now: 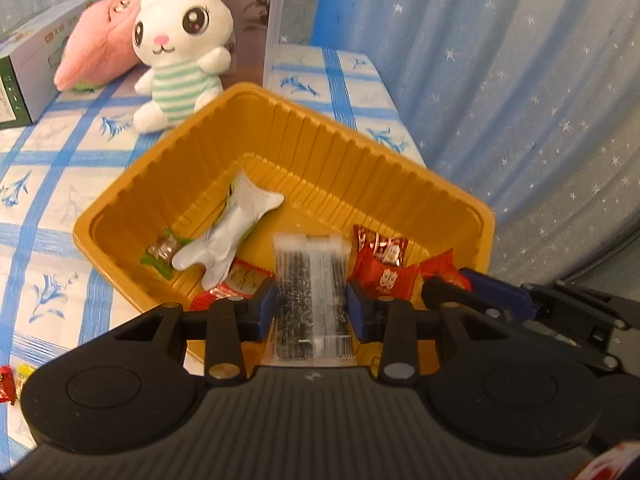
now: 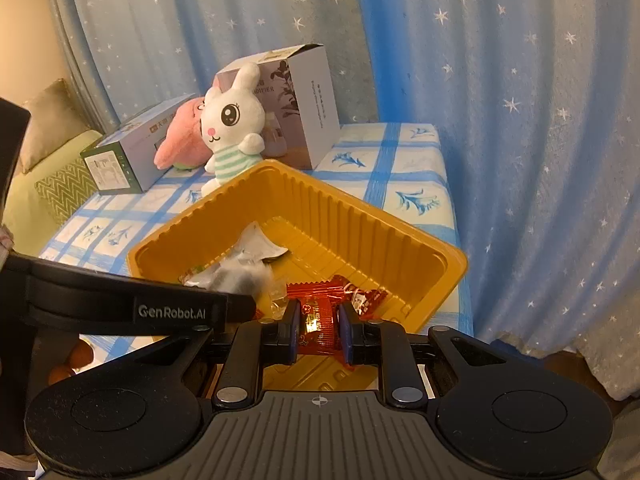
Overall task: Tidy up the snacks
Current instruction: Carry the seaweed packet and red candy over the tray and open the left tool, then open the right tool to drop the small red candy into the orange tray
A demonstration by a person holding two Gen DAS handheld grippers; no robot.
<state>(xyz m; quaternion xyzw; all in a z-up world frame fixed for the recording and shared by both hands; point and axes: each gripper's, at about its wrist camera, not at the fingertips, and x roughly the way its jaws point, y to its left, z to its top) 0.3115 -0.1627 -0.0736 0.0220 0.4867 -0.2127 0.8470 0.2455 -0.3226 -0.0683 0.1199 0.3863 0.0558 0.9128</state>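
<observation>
A yellow ribbed plastic tray (image 1: 360,148) (image 2: 360,216) sits on the blue-checked tablecloth. Inside lie a white wrapped snack (image 1: 228,232), a green-edged candy (image 1: 162,252) and red wrapped candies (image 1: 384,264). My left gripper (image 1: 311,300) is shut on a clear packet with black contents (image 1: 308,296), held over the tray's near edge. My right gripper (image 2: 318,326) is shut on a red wrapped candy (image 2: 318,320), also over the tray's near side. The left gripper's arm (image 2: 132,308) crosses the right wrist view at left.
A white plush rabbit (image 1: 180,48) (image 2: 234,124), a pink plush (image 1: 100,48) and cardboard boxes (image 2: 296,104) stand behind the tray. Loose red and yellow candies (image 1: 12,380) lie on the cloth at the near left. A blue starred curtain (image 2: 520,120) hangs behind and right.
</observation>
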